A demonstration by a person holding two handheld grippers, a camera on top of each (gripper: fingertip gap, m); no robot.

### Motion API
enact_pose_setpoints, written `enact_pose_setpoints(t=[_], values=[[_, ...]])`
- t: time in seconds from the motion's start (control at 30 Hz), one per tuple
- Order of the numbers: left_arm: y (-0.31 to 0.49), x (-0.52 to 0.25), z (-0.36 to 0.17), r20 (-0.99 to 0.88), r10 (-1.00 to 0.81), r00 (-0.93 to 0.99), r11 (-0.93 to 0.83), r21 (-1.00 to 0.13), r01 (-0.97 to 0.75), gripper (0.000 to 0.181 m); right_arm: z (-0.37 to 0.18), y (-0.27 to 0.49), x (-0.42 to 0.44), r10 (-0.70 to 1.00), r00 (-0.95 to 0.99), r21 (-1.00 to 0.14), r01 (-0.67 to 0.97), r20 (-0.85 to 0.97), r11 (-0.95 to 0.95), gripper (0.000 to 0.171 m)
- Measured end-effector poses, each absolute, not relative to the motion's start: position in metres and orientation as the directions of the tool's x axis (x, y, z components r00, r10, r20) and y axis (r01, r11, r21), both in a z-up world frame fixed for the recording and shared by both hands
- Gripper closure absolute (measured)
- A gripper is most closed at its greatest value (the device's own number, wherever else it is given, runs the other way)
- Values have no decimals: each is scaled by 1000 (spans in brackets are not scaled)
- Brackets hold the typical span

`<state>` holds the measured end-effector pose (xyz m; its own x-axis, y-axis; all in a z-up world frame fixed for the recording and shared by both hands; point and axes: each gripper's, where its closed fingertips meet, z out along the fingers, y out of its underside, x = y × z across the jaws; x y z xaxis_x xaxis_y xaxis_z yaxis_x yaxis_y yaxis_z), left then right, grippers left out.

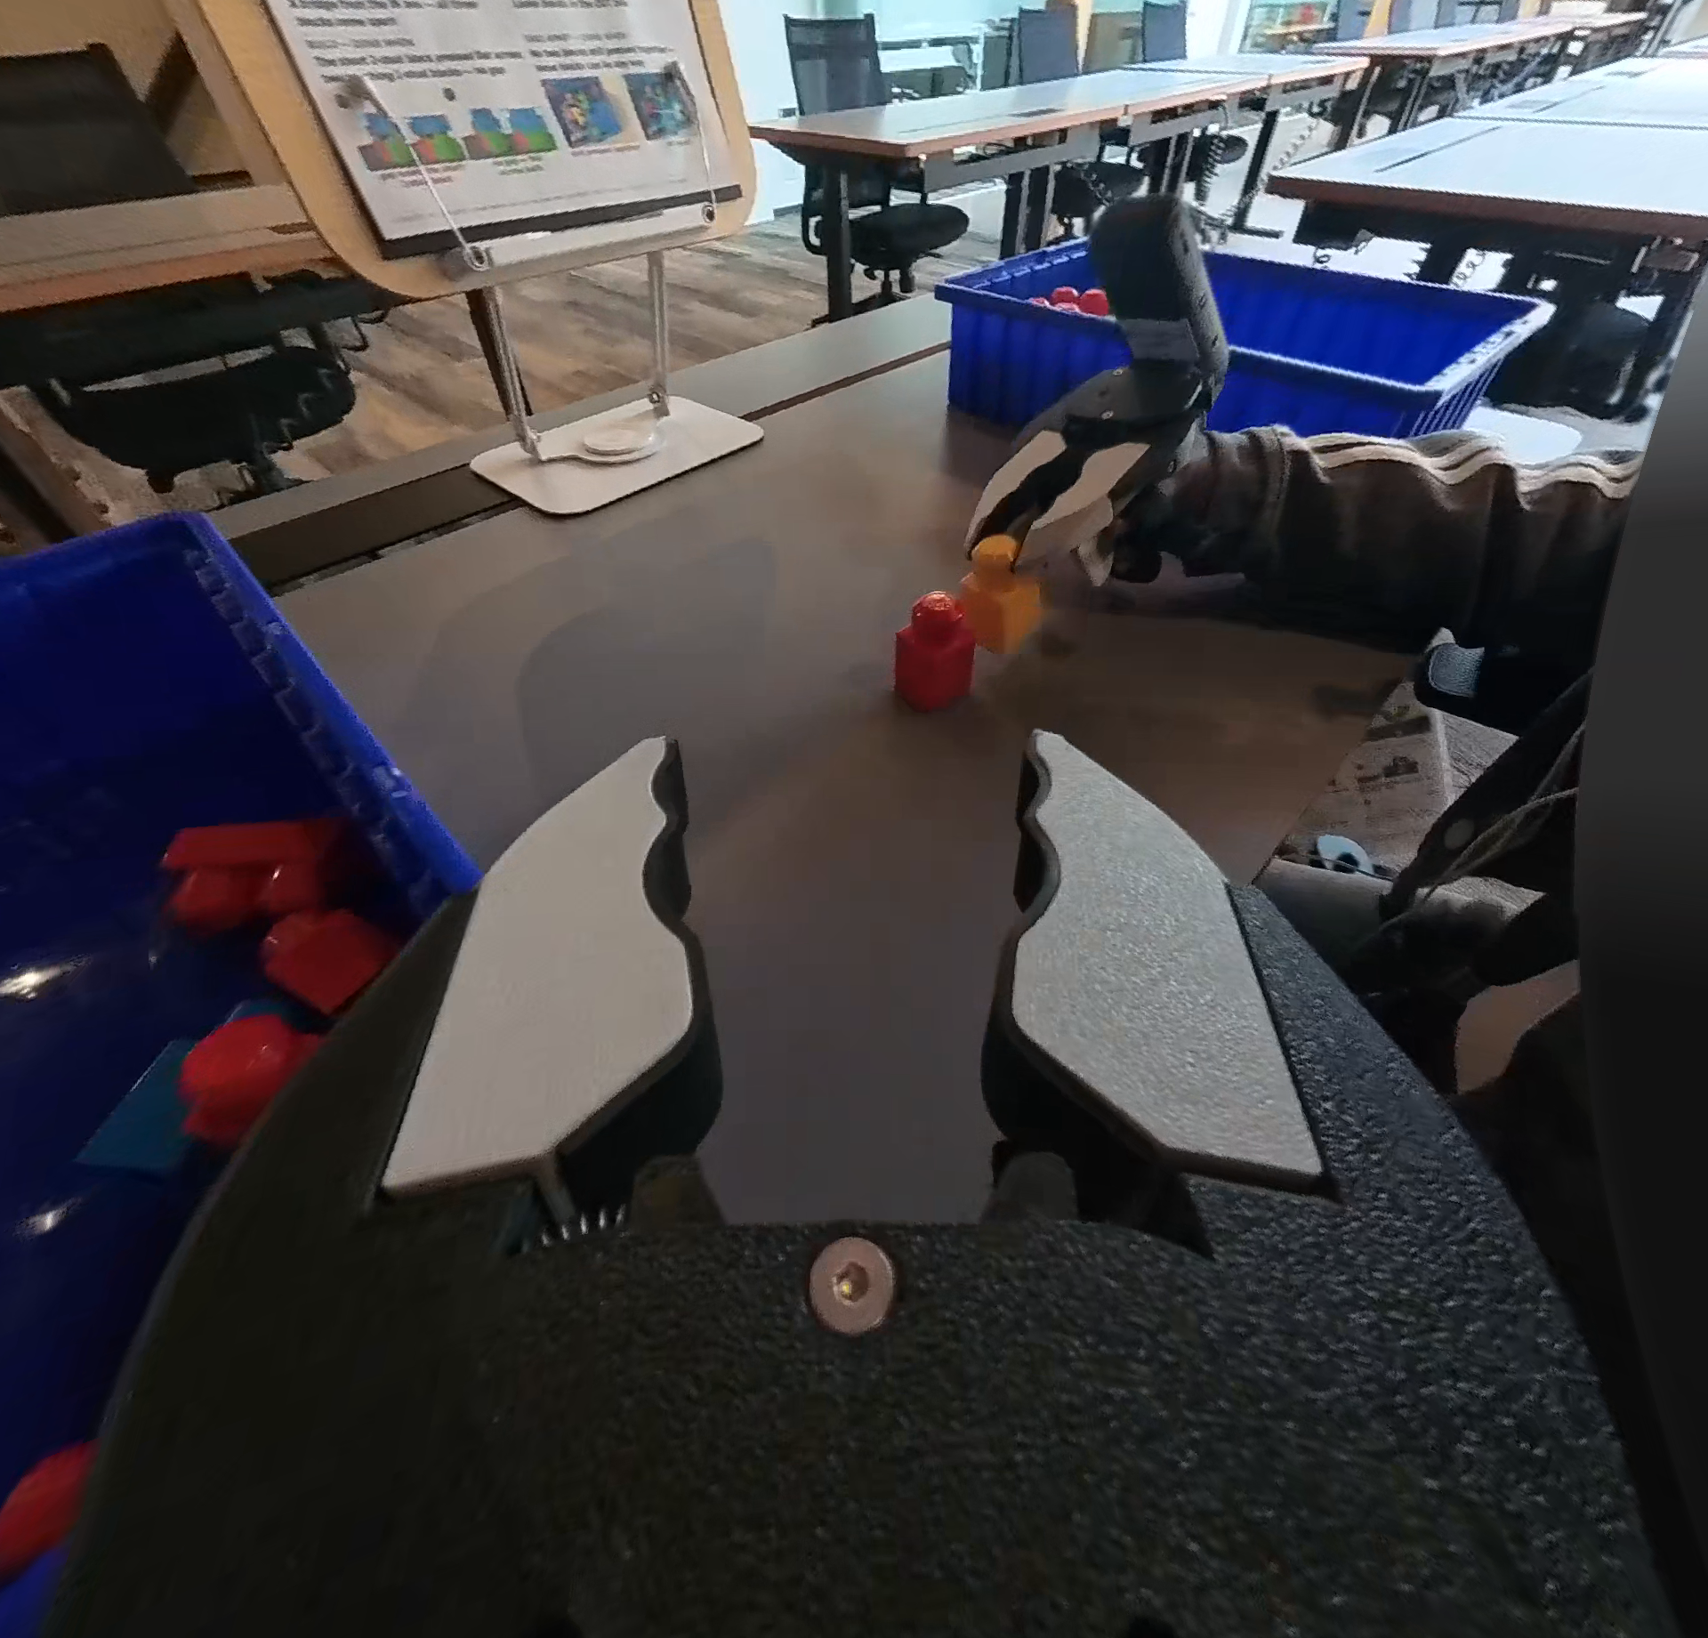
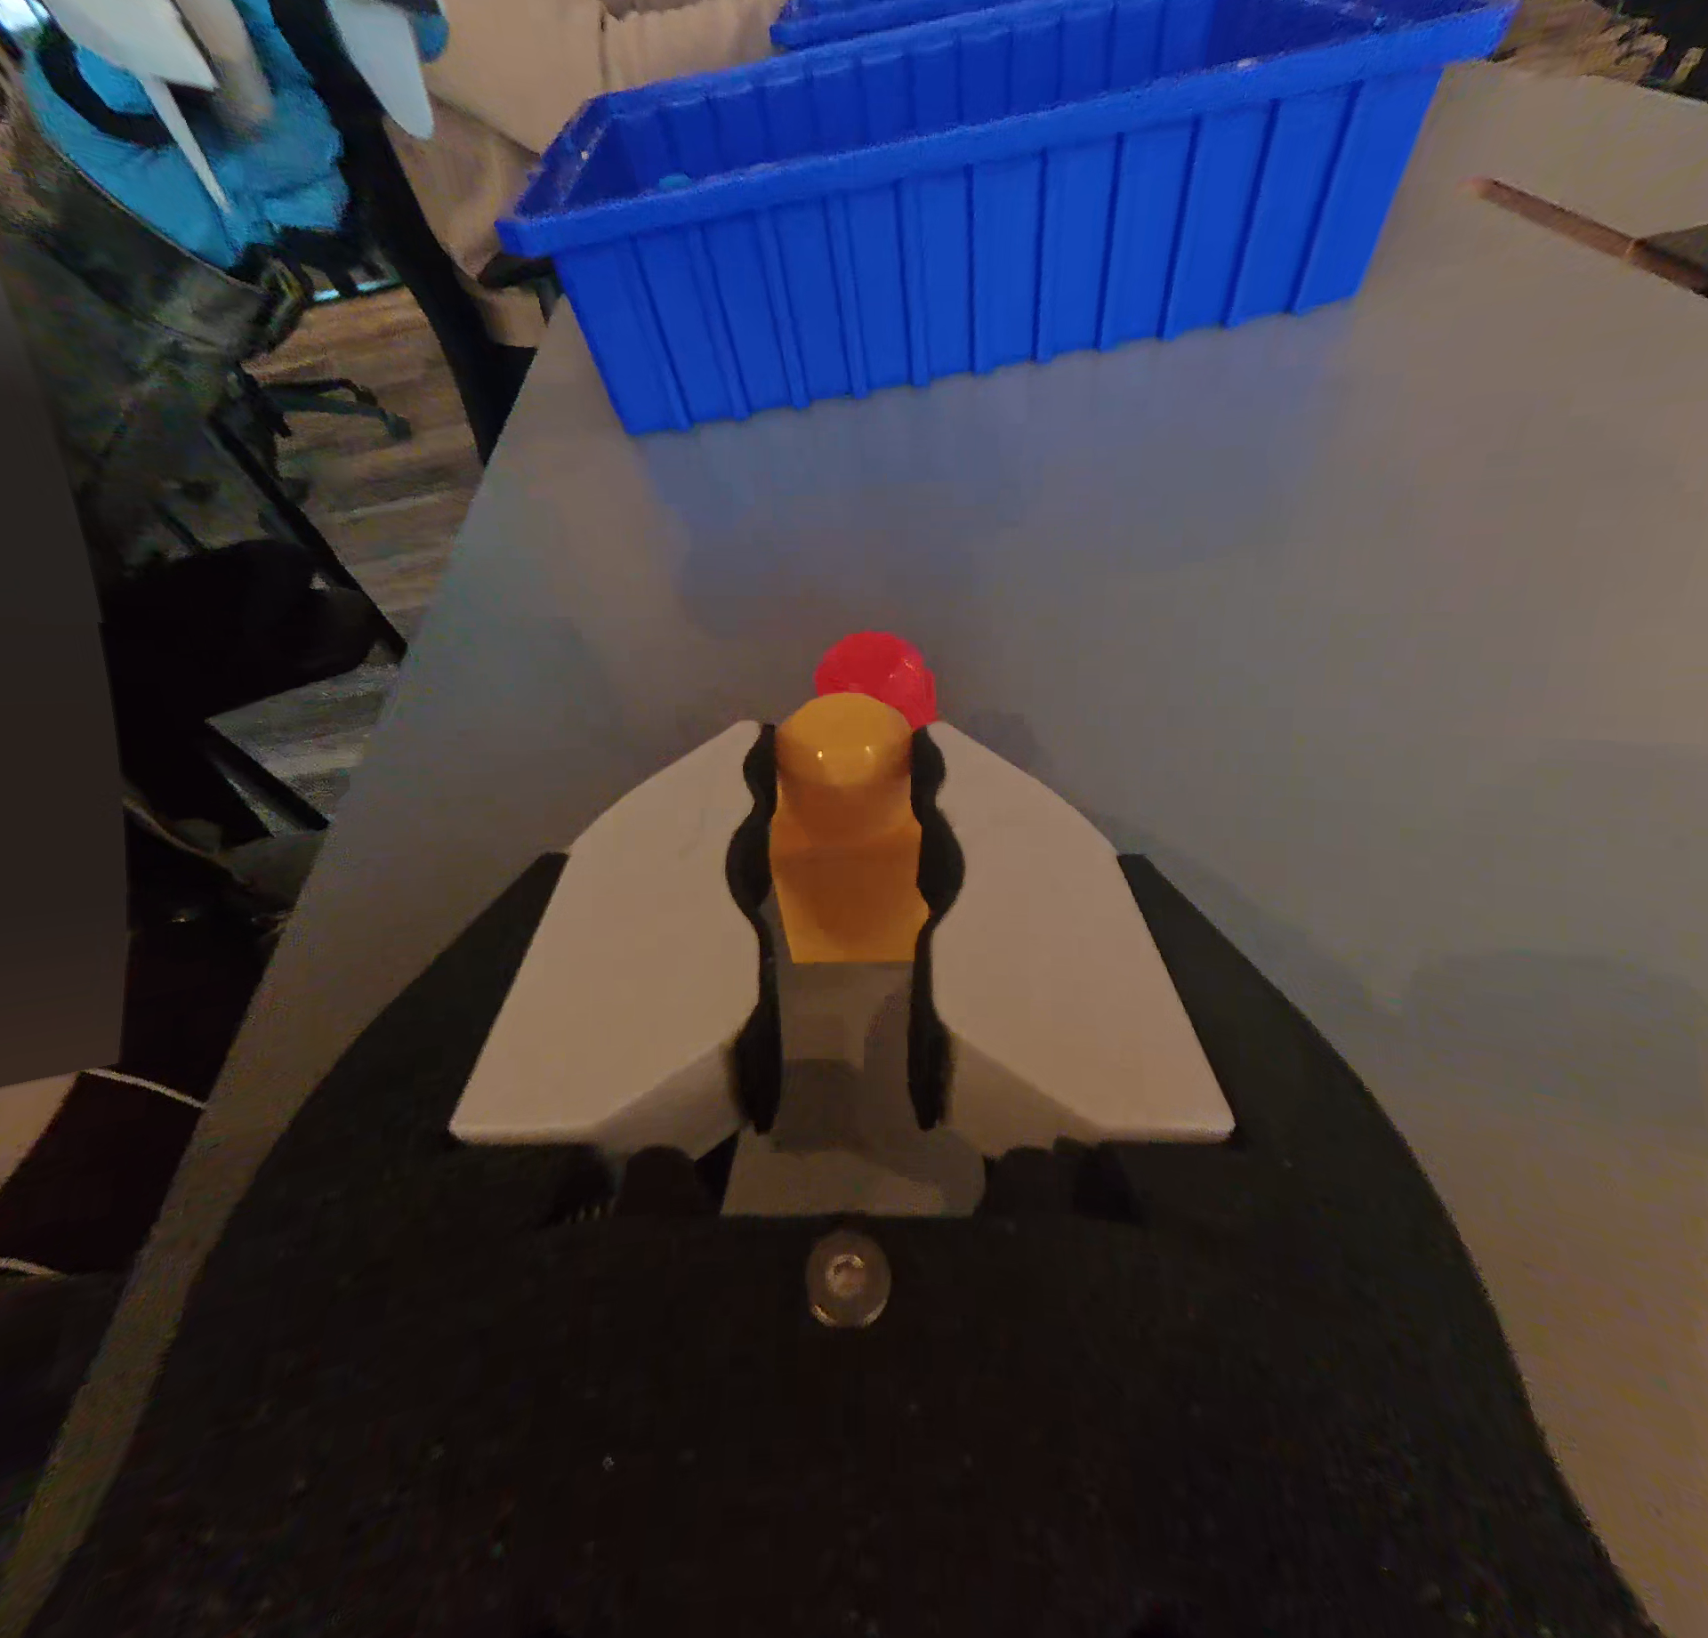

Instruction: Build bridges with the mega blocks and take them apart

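From our left wrist view, our left gripper hangs released and empty above the table, while a red block stands ahead. From our right wrist view, our right gripper grasps an orange block just beside the red one, so we judge the bridge barely begun, with no span laid.

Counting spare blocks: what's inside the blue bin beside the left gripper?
Several red blocks lie inside the blue bin; the left gripper covers part of its interior.
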<state>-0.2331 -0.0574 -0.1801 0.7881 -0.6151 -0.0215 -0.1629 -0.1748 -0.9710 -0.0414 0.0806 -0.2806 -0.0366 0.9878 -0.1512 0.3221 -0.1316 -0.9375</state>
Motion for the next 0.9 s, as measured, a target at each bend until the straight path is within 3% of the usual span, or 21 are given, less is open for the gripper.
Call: enact_pose_setpoints(t=[0.9], values=[[-56,-243,-189,-49,-584,810,-187,-963,-193,114,-298,86,-53,993,-72,-930,363,-91,-59,144]])
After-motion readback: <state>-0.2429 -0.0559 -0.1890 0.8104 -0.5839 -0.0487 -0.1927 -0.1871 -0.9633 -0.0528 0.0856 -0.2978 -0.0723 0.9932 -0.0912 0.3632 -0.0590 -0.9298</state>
